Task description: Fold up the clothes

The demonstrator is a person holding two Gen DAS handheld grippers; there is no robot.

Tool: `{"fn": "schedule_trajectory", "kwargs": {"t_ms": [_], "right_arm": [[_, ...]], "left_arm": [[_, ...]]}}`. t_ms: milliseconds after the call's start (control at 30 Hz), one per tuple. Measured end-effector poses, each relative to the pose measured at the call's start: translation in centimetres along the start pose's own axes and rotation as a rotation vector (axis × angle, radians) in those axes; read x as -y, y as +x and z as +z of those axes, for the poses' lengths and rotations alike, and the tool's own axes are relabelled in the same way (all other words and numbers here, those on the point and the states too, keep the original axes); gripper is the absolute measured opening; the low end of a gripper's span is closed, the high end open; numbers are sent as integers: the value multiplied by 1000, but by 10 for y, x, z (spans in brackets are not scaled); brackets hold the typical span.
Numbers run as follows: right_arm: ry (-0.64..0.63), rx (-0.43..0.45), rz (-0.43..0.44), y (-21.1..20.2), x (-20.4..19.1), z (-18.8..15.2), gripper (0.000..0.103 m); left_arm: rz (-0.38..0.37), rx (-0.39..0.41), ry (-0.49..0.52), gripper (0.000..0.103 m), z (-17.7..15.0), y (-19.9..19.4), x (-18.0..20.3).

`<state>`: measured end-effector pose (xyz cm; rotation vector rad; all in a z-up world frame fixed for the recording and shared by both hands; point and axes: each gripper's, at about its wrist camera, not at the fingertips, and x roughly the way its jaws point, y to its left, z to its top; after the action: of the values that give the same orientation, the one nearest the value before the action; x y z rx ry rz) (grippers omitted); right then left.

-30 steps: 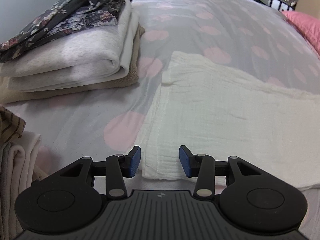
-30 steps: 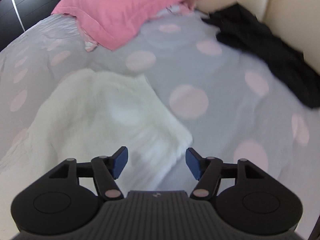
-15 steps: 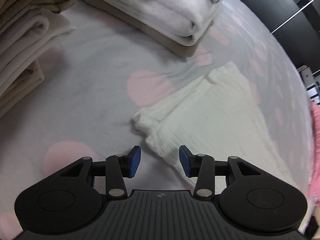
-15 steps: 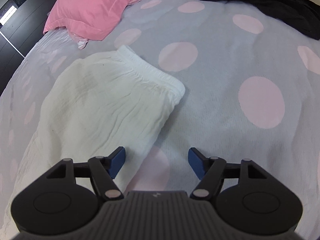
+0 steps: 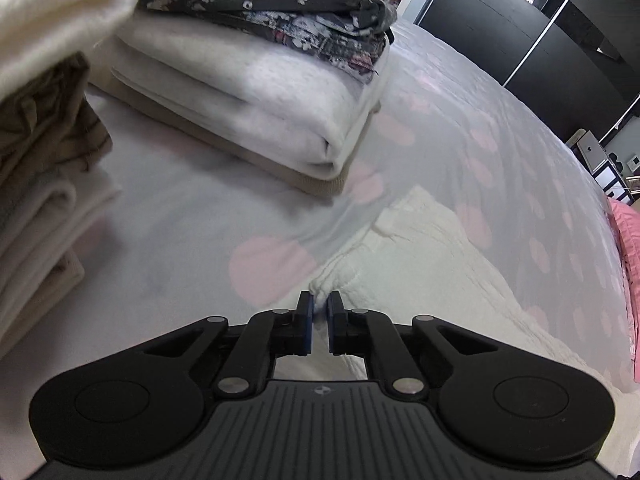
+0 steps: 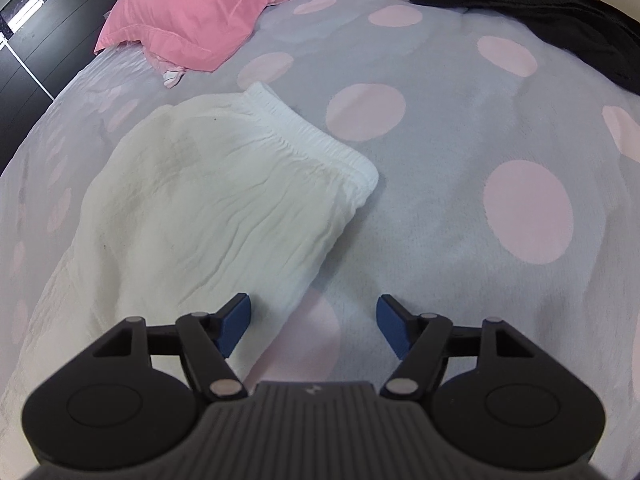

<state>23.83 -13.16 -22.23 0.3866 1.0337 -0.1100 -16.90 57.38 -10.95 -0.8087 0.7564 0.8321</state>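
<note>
The left gripper's (image 5: 319, 312) fingers are nearly together, pinching a bunched corner of the white garment (image 5: 432, 264) at its hem end. The right gripper's (image 6: 314, 316) fingers are spread wide and hold nothing; they hover low over the bedspread (image 6: 460, 128), the left finger above the garment's (image 6: 208, 200) near edge and the right finger above bare cover, short of the elastic waistband (image 6: 316, 138).

The garment lies flat and long across the bed, its waistband toward the pink pillow (image 6: 192, 8) and its hem toward the stacks. It looks like trousers or a skirt laid lengthwise, perhaps already halved along its length, though the pictures do not settle that.

Two piles of folded clothes sit beyond the left gripper: one of cream and grey pieces topped by a dark floral item (image 5: 272, 4), and another stack (image 5: 36, 184) at the left edge of that view. So a good share of the folding appears done. A black garment (image 6: 532, 4) lies crumpled near the head of the bed, and seems to be waiting its turn.

For the white piece, the job left is likely to bring the hem toward the waistband, then move it to a pile. With only one corner gripped, the far hem corner may drag or skew.
</note>
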Motion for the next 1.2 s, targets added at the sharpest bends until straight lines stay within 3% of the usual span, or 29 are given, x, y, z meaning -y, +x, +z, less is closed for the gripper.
{"fn": "schedule_trajectory", "kwargs": {"t_ms": [200, 333, 500, 667, 767, 1000, 1100, 1167, 1200], "right_arm": [[-11, -1, 1, 0, -1, 0, 74], [-14, -1, 3, 0, -1, -1, 76], [-5, 2, 8, 0, 0, -1, 77], [20, 8, 13, -1, 2, 0, 78], [46, 9, 21, 1, 6, 3, 78], [162, 44, 79, 11, 17, 16, 80], [234, 95, 104, 15, 23, 21, 80], [257, 112, 125, 18, 24, 26, 77], [260, 117, 136, 19, 23, 29, 68]], "left_arm": [[68, -100, -33, 6, -7, 26, -16], [63, -124, -59, 11, -10, 20, -14], [13, -150, -107, 45, -20, 13, -11], [7, -178, -187, 45, -25, 32, -20], [-4, -165, -184, 42, -26, 36, -23], [-21, -137, -146, 14, -25, 36, -19], [-34, -125, -137, 8, -23, 35, -17], [-41, -114, -128, 7, -22, 32, -15], [-44, -108, -123, 7, -21, 30, -14]]}}
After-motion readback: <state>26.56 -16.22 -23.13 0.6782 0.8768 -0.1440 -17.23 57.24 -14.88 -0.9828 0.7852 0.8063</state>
